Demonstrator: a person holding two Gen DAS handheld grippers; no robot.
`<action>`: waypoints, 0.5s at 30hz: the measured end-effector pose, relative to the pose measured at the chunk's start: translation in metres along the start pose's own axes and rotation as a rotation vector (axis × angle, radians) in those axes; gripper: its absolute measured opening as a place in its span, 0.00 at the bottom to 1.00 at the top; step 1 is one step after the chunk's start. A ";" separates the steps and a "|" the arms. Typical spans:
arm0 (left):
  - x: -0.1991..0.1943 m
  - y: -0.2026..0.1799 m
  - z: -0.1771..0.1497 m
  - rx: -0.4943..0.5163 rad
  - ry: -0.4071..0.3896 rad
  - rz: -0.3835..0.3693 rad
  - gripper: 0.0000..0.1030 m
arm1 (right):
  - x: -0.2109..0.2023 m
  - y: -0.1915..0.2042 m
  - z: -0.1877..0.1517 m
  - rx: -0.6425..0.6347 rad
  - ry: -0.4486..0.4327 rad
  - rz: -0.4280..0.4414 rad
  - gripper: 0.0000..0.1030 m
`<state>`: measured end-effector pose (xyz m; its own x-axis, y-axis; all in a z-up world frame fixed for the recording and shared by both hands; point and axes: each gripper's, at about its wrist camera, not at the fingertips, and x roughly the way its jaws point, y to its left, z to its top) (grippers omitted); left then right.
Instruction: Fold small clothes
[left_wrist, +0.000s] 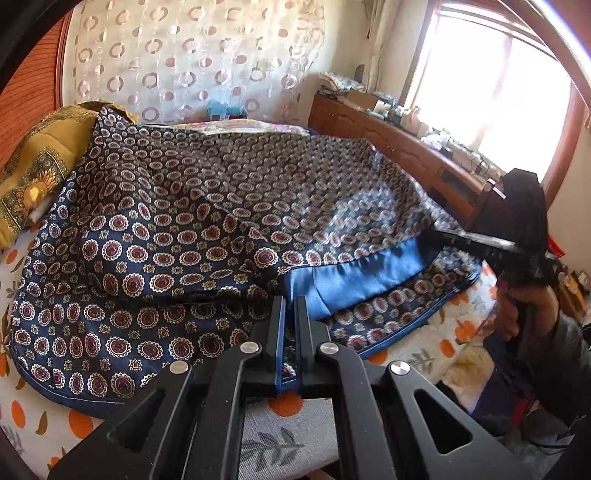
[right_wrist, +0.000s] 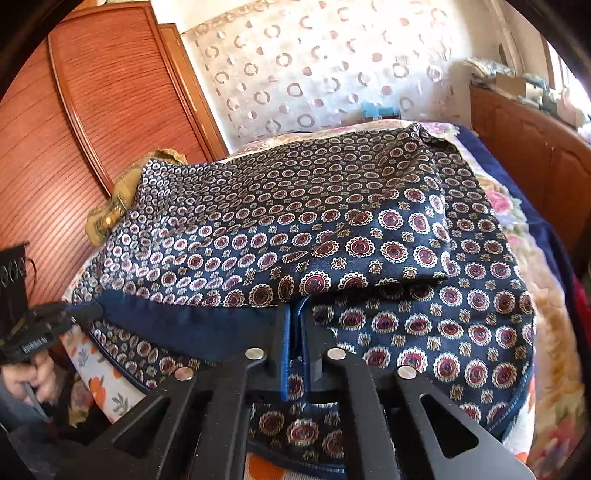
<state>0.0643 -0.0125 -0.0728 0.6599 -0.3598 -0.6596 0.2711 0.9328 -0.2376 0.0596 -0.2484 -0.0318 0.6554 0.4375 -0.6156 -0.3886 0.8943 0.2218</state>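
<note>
Left gripper (left_wrist: 290, 306): jaws nearly closed, pinching a thin blue-edged fold of the garment between them.
Right gripper (right_wrist: 294, 321): jaws nearly closed, clamped on the blue hem of the same garment.
Garment (left_wrist: 207, 206): one dark navy piece printed with red and cream medallions, spread across the bed, its near edge lifted and folded over so the plain blue lining (left_wrist: 354, 280) shows.
Bed (left_wrist: 37, 417): one, covered by a white sheet with orange fruit and grey leaves; the garment lies over most of it.
Pillow (left_wrist: 33, 170): one, gold patterned, at the far left of the bed, partly under the garment.
Other things: a wooden wardrobe (right_wrist: 92, 110), a sheer curtain (left_wrist: 192, 55) with circle cutouts, a low wooden cabinet (left_wrist: 399, 144) under a bright window.
Hard to make out: clutter on the cabinet is too small to name; the window is washed out by glare; the garment's near edge is blurred.
</note>
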 end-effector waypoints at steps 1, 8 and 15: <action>-0.004 0.000 0.001 0.000 -0.009 0.000 0.05 | -0.002 0.001 -0.001 -0.003 -0.003 0.002 0.02; -0.033 0.007 0.000 -0.004 -0.052 0.005 0.05 | -0.050 0.011 -0.004 0.015 -0.045 0.052 0.02; -0.028 0.017 -0.014 -0.025 -0.012 0.034 0.05 | -0.049 0.011 -0.014 0.000 0.026 0.040 0.05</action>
<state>0.0406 0.0136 -0.0688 0.6769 -0.3284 -0.6588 0.2309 0.9445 -0.2336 0.0143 -0.2614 -0.0099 0.6226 0.4701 -0.6256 -0.4139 0.8763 0.2466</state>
